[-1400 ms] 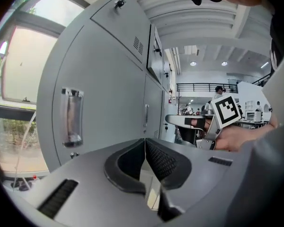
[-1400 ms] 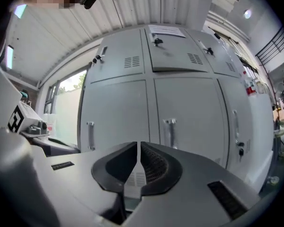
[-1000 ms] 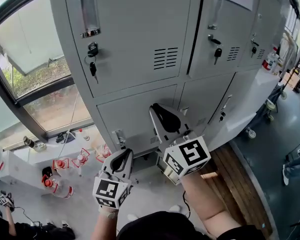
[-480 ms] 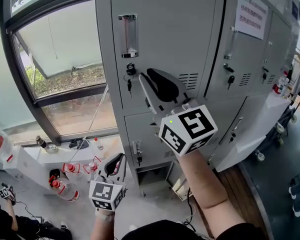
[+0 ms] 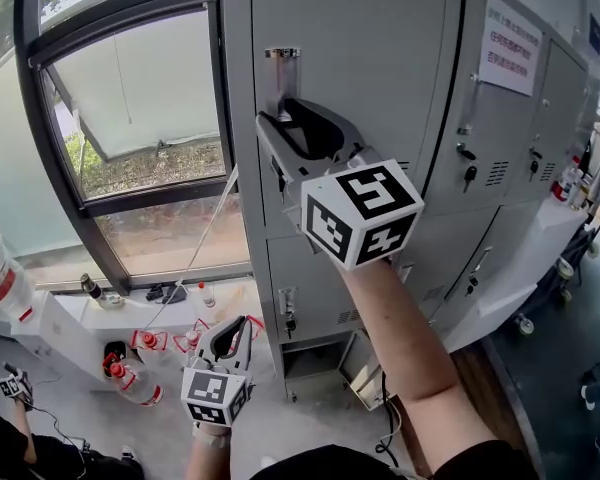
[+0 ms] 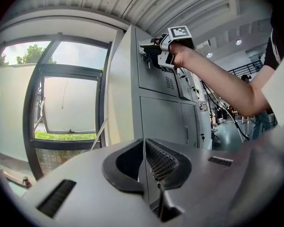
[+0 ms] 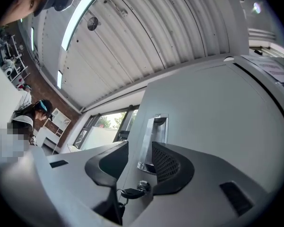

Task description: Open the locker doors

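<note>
My right gripper up from lower locker to upper door handle, jaws just opening, handle between them ungripped; left gripper closed, empty; pull pending

The right gripper has climbed from in front of the lower locker door, where its fingers pointed a second ago, up the upper locker door — they now sit at the bottom end of its upright handle. The fingers have just been opening, from nearly together to a clear gap, and the handle's lower end shows in that gap. The key, beside the fingers half a second ago in the head view, now hangs just beneath them. The left gripper, earlier just beside the right gripper's cube, now sits well below it.
</note>
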The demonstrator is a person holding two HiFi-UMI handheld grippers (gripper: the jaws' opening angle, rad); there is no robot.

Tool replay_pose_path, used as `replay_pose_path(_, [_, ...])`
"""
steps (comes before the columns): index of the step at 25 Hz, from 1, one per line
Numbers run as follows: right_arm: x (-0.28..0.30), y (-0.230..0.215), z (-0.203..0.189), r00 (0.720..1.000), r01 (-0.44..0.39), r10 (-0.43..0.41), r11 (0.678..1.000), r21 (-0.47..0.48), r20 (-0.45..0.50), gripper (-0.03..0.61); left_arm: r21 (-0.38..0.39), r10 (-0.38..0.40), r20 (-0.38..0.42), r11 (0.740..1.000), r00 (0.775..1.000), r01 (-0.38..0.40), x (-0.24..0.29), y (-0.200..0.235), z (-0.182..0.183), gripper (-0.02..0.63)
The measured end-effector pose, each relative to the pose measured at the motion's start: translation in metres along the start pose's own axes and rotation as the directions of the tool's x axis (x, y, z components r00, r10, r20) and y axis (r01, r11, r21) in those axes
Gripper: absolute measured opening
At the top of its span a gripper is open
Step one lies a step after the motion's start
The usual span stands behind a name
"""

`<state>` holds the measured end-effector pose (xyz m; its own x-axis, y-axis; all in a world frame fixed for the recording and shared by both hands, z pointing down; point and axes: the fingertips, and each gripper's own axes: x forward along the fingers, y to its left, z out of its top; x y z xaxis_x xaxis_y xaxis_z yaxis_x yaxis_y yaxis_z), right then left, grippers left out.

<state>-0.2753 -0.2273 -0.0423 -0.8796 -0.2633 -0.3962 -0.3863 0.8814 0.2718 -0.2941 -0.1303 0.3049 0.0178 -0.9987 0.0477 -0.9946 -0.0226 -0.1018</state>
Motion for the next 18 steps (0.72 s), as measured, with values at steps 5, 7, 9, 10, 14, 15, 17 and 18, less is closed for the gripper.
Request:
replay_pose_path(5, [0.01, 0.004, -0.005, 1.0, 0.005, -0.006, 1.0, -0.003, -0.023, 0.169, -0.013, 0.016, 0.009, 1.0, 1.0, -0.016, -0.007, 0.01, -0.001, 0.02])
replay_pose_path(7, [0.012, 0.005, -0.005, 1.0, 0.019, -0.019, 1.0, -0.001, -0.02, 0.169, -0.018, 0.015, 0.01, 1.0, 1.0, -0.015, -0.009, 0.012, -0.002, 0.02])
replay_pose_path(9, [0.013, 0.004, -0.005, 1.0, 0.028, -0.028, 0.999, 0.018, -0.012, 0.169, -0.024, 0.009, 0.008, 1.0, 1.0, -0.009, -0.01, 0.013, -0.005, 0.02])
replay_pose_path(10, [0.013, 0.004, -0.005, 1.0, 0.03, -0.03, 0.999, 0.031, -0.007, 0.169, -0.029, 0.006, 0.007, 1.0, 1.0, -0.006, -0.011, 0.013, -0.007, 0.02])
replay_pose_path(14, [0.011, 0.003, -0.005, 0.999, 0.032, -0.033, 0.997, 0.076, 0.0, 0.147, -0.037, -0.018, -0.001, 0.999, 1.0, 0.018, -0.014, 0.015, -0.016, 0.02])
replay_pose_path(15, [0.011, 0.003, -0.005, 1.0, 0.028, -0.029, 0.995, 0.093, 0.0, 0.146, -0.04, -0.027, -0.003, 0.999, 1.0, 0.027, -0.015, 0.016, -0.018, 0.02])
replay_pose_path(17, [0.01, 0.003, -0.005, 1.0, 0.017, -0.017, 0.992, 0.125, -0.001, 0.146, -0.049, -0.05, -0.004, 0.998, 0.999, 0.05, -0.015, 0.017, -0.023, 0.02])
replay_pose_path(18, [0.01, 0.003, -0.004, 1.0, 0.016, -0.015, 0.991, 0.133, -0.004, 0.146, -0.051, -0.063, -0.002, 0.997, 0.998, 0.063, -0.015, 0.018, -0.024, 0.02])
